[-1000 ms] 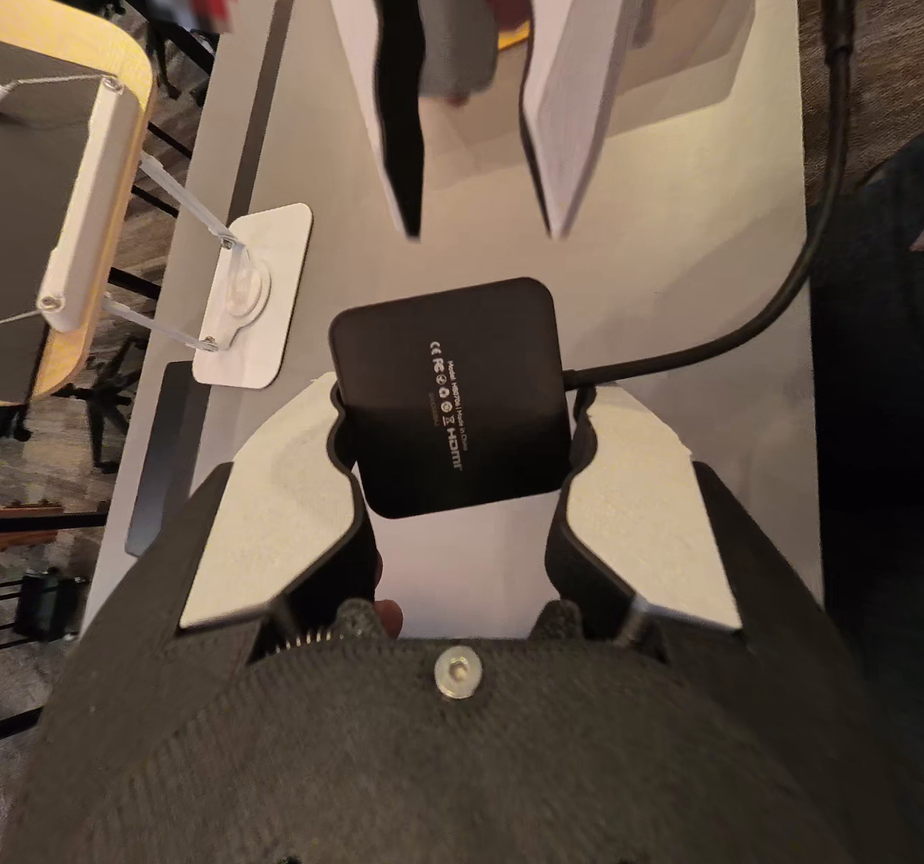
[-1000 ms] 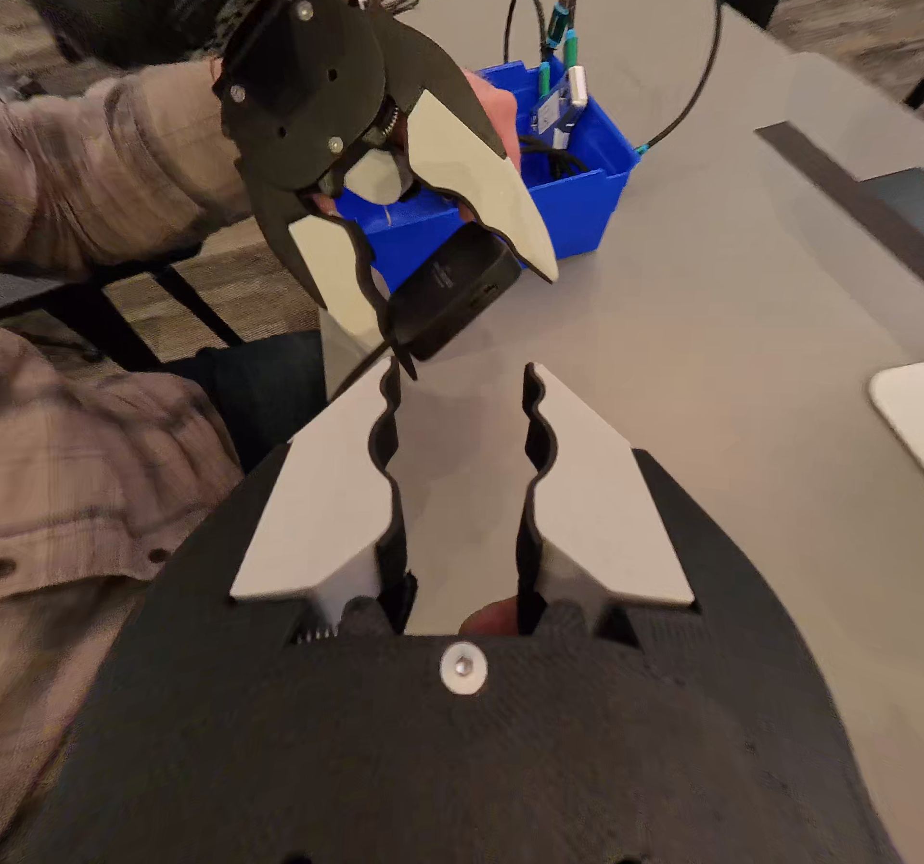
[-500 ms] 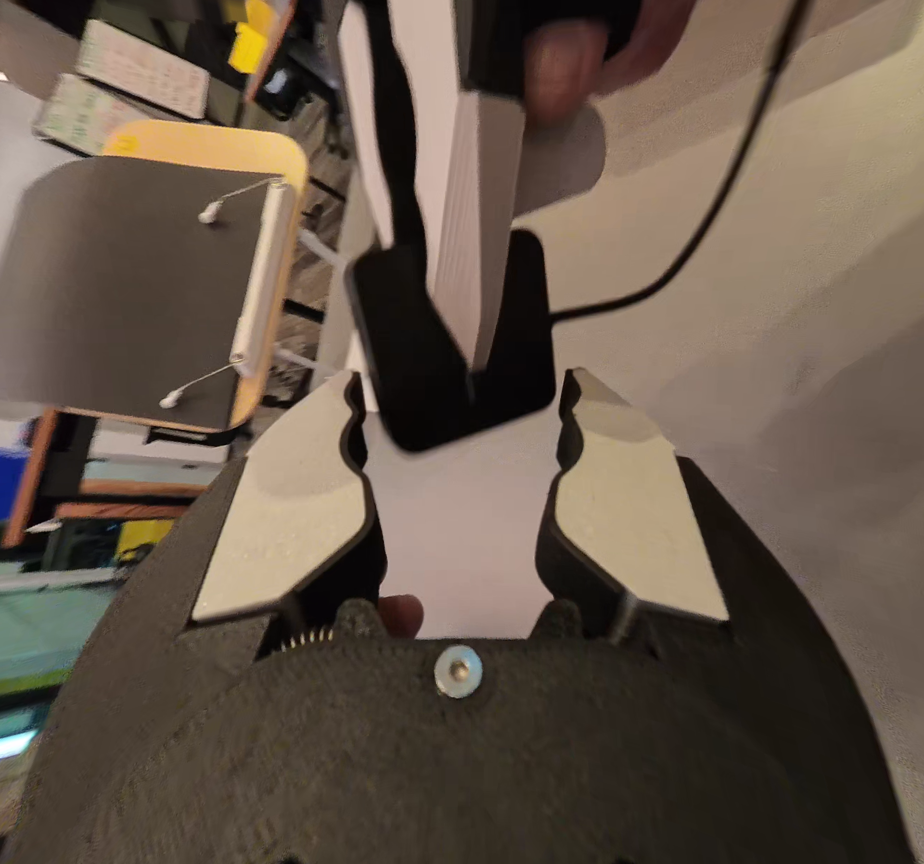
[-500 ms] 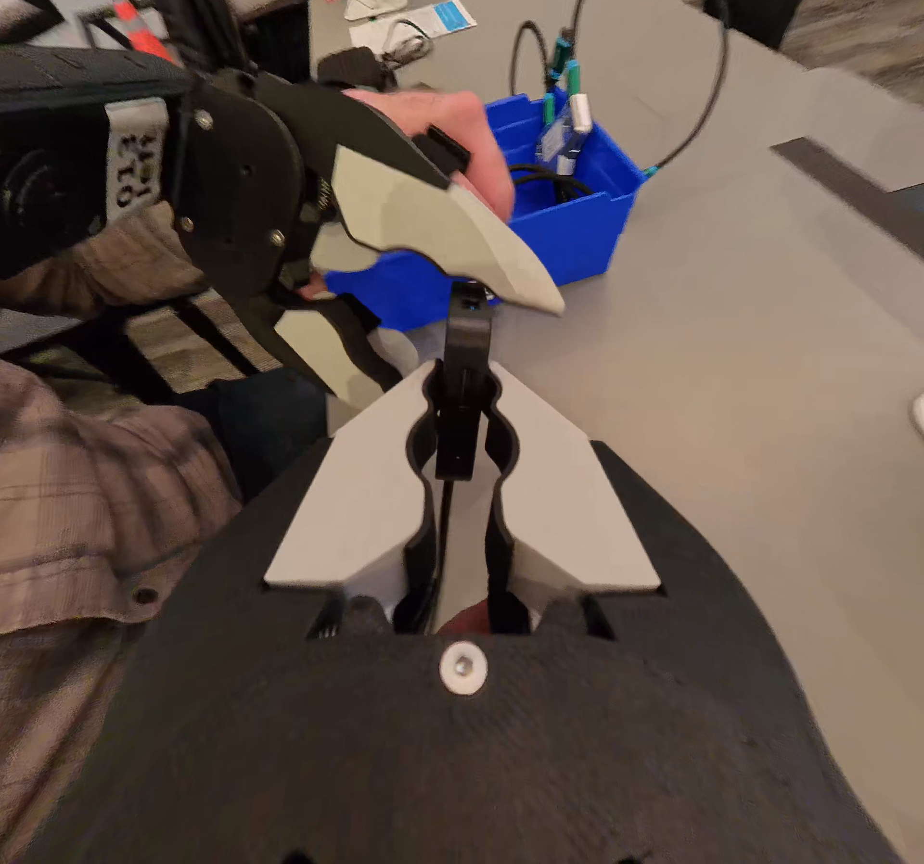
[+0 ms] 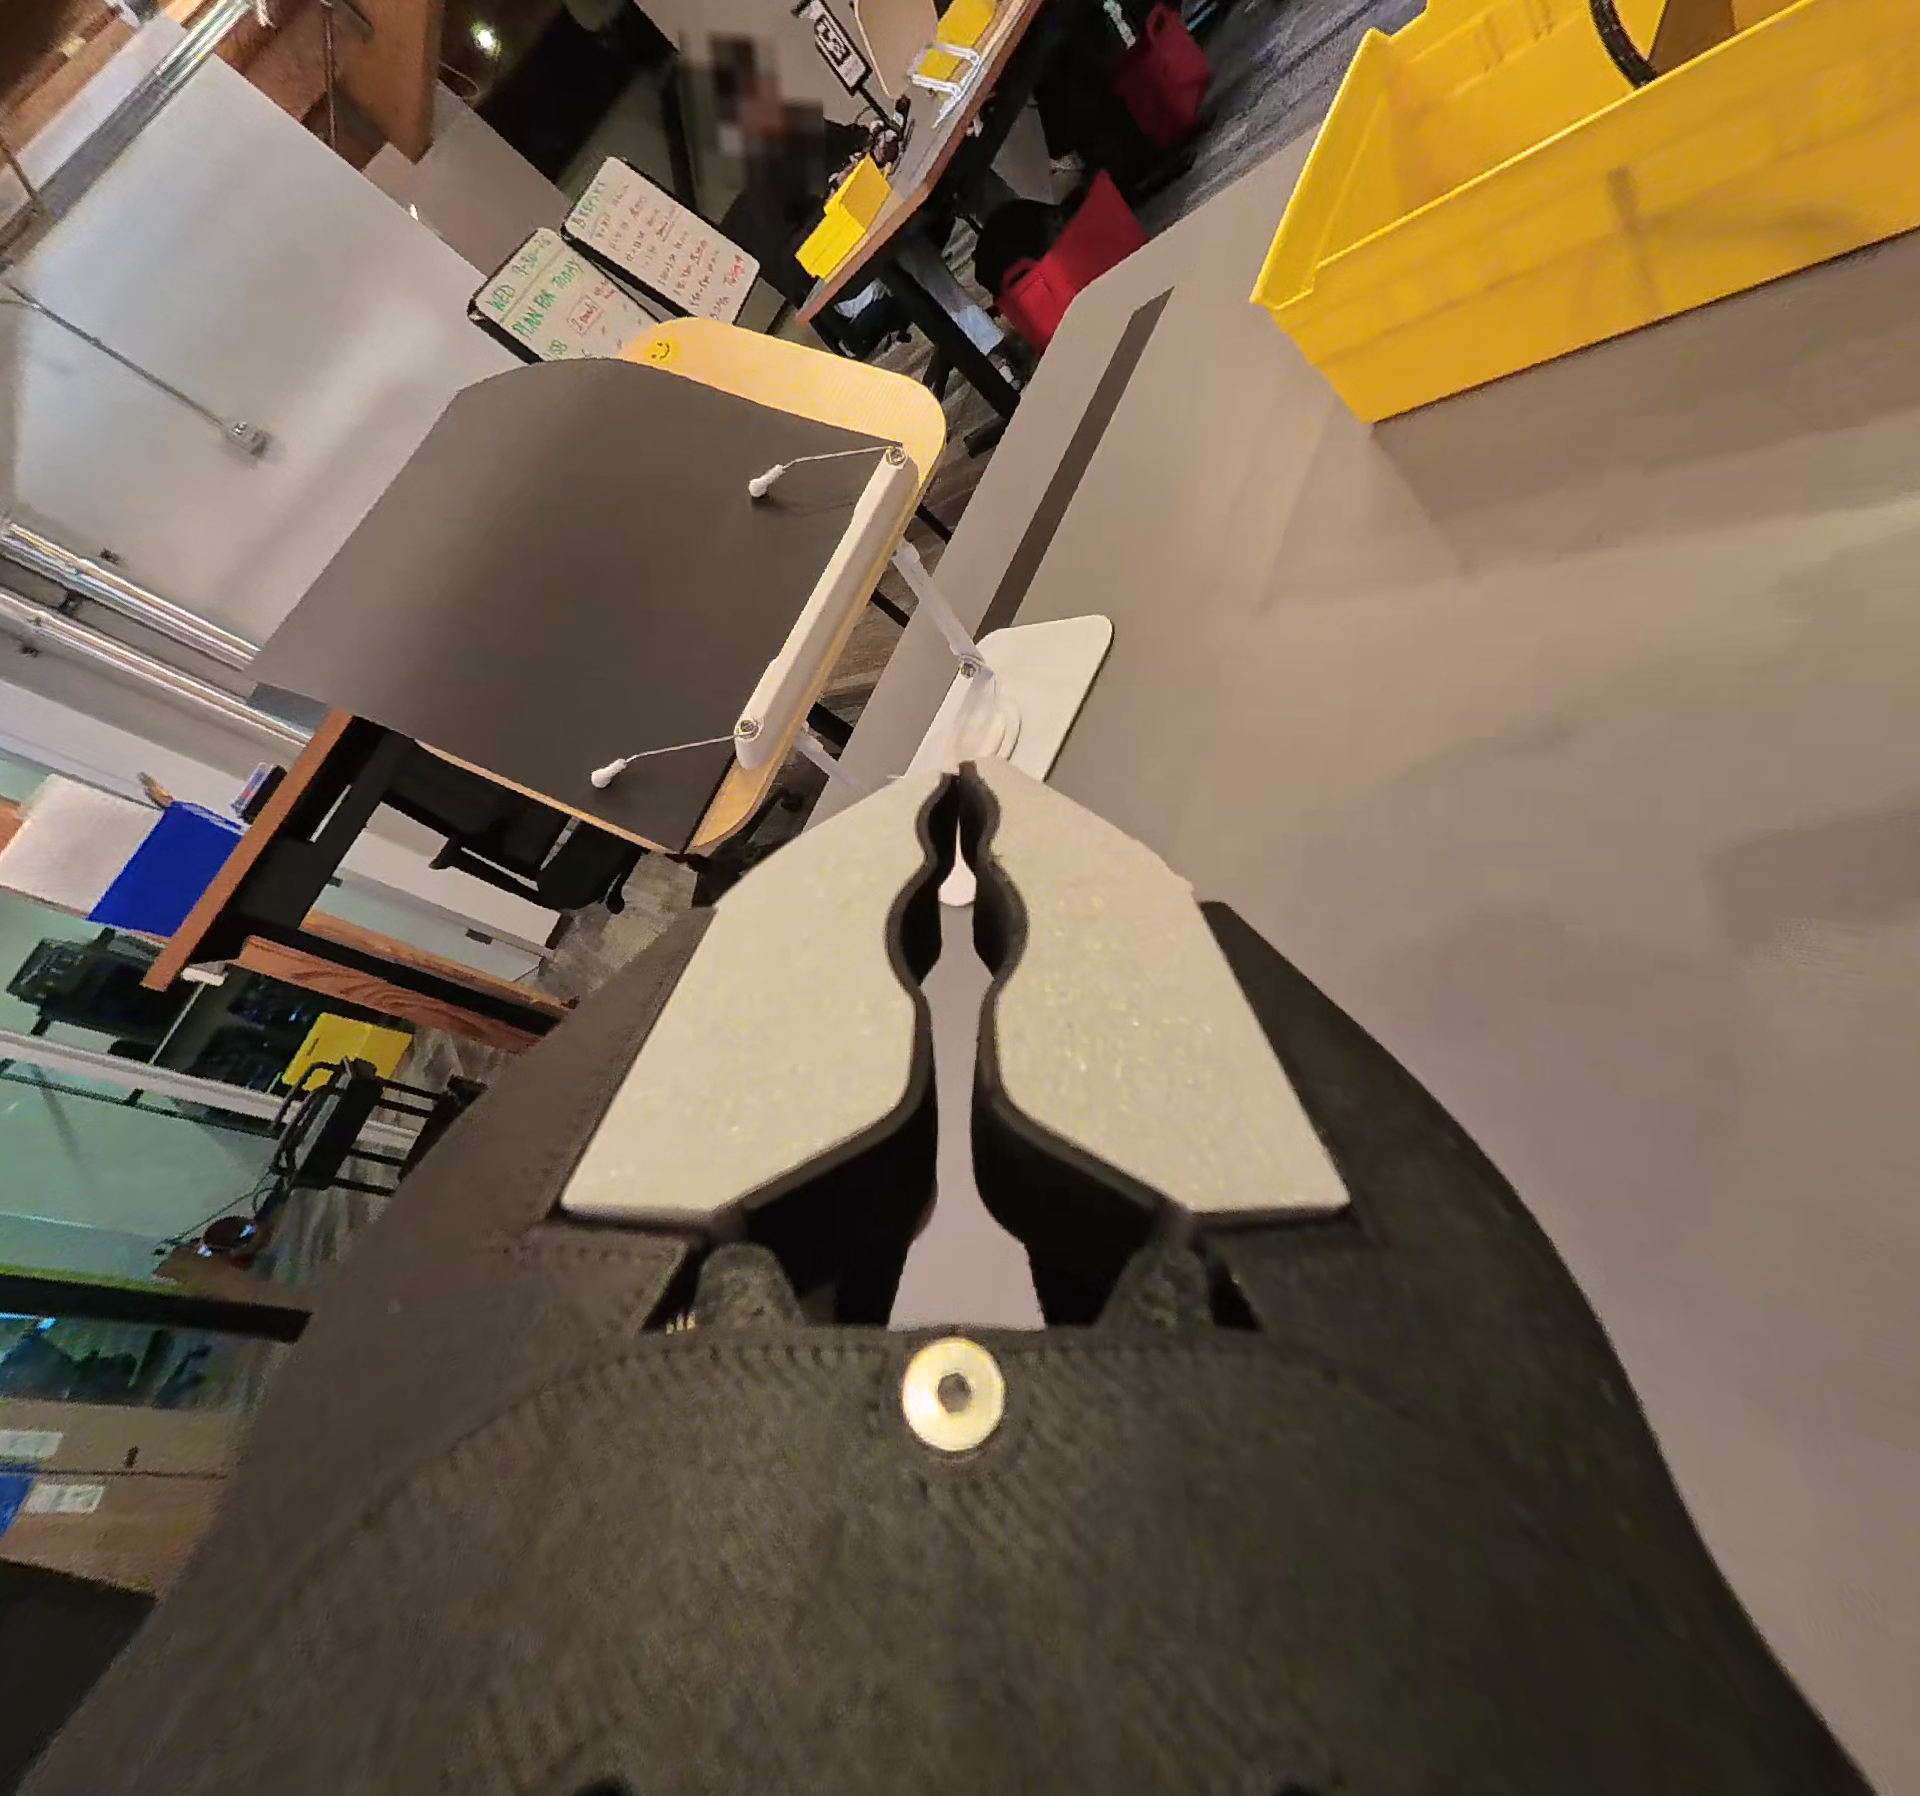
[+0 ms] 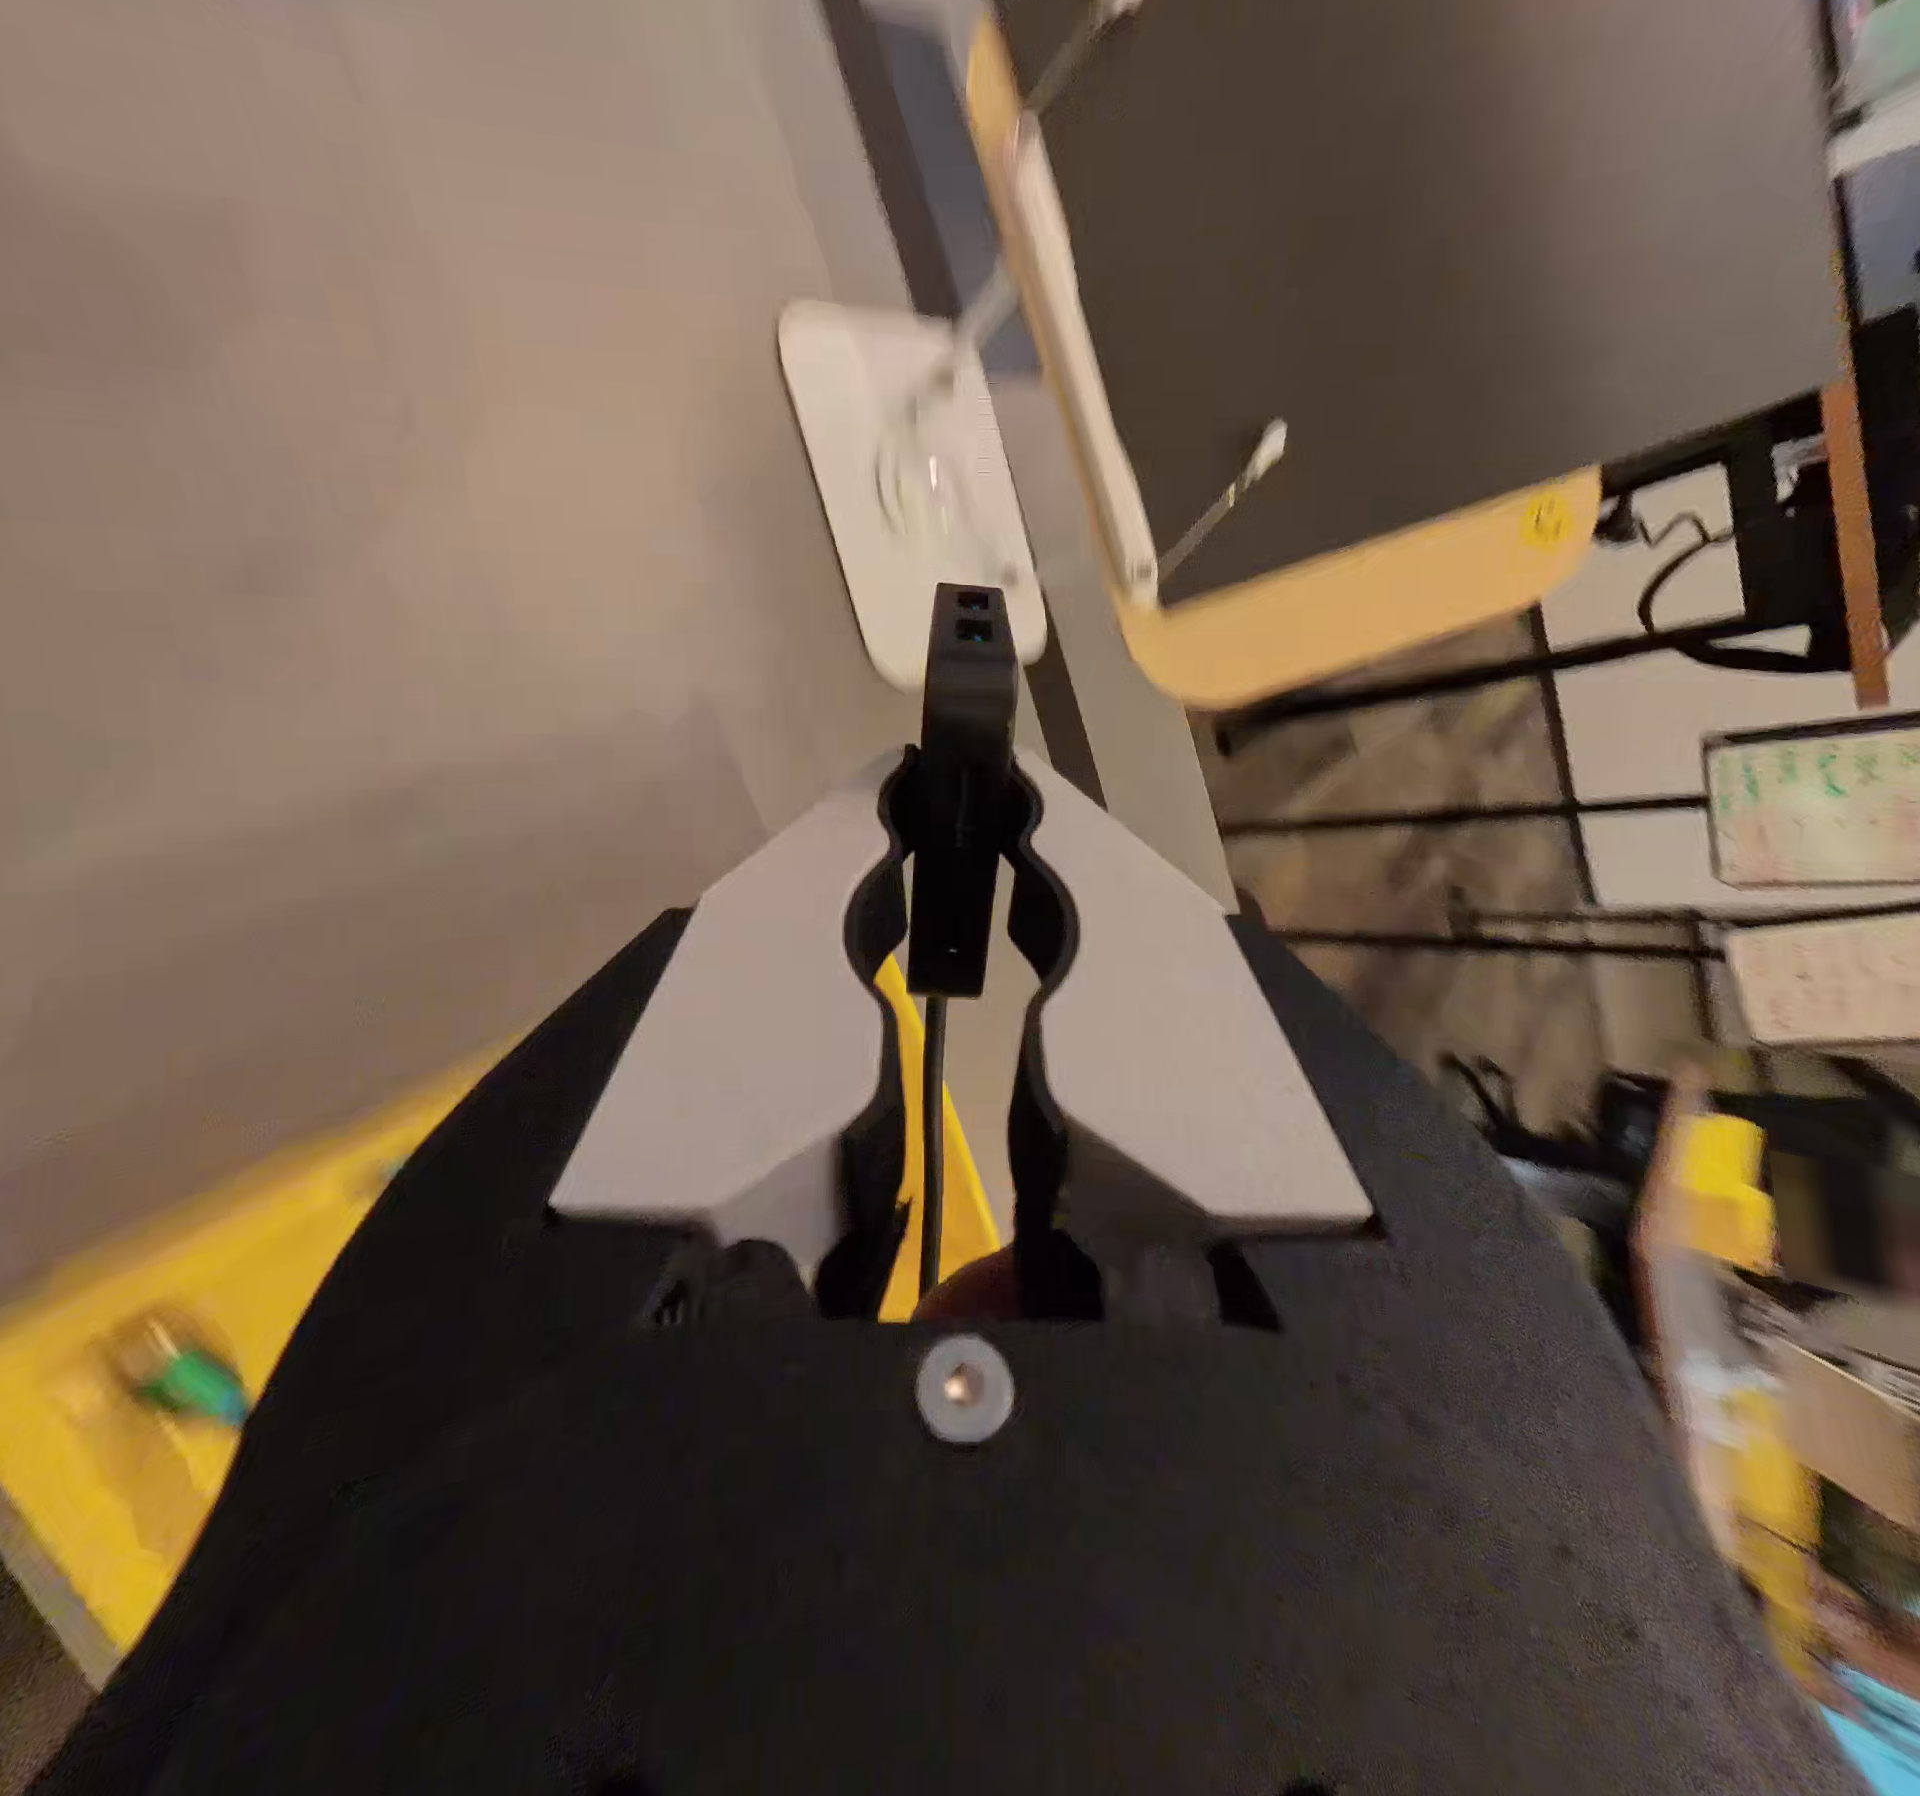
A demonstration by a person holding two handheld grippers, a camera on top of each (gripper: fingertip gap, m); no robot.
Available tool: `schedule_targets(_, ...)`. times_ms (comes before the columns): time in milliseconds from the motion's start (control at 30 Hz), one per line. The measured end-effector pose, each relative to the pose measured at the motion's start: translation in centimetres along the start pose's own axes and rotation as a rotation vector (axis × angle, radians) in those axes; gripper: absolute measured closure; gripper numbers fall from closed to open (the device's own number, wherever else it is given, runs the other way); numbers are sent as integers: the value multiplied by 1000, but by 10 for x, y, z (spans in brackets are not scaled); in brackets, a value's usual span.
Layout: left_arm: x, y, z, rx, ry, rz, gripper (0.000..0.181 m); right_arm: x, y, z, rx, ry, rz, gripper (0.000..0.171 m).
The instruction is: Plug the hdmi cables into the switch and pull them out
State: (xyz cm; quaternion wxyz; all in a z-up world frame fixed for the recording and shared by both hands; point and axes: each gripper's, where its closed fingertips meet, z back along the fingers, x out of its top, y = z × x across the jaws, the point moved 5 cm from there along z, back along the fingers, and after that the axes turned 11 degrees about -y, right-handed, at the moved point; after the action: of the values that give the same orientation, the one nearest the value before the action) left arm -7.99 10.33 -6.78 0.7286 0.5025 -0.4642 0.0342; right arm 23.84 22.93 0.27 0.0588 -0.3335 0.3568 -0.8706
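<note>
In the left wrist view the left gripper [image 5: 958,790] has its jaws nearly closed on nothing above the grey desk [image 5: 1558,811], while in the right wrist view the right gripper [image 6: 961,759] clamps the HDMI switch [image 6: 966,707] edge-on, a light, rigid, probably slippery box best held by its flat faces.

A grey tabletop [image 5: 1558,811] is stretching out ahead of and to the right of the jaws. Beyond the tips a black panel with a pale wood rim [image 5: 582,593] is standing on a white base [image 5: 1049,676]. Further off, whiteboards [image 5: 613,271] are leaning by a white wall [image 5: 208,292], and desks are crowding the room under what seem to be exposed ceiling pipes [image 5: 187,32].
</note>
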Motion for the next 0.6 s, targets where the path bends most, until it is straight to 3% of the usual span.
schedule_targets(200, -1, -4, 0, -25, 11, 23, 170, -95, 18, -27, 327, 280, 35, 160)
schedule_targets(333, 0, -2, 2, -40, 13, 61, 177, -147, 49, -49, 546, 428, 44, 160)
schedule_targets(600, -4, 6, 3, -33, 5, 196, 178, -184, 95, -78, 858, 450, -115, 161)
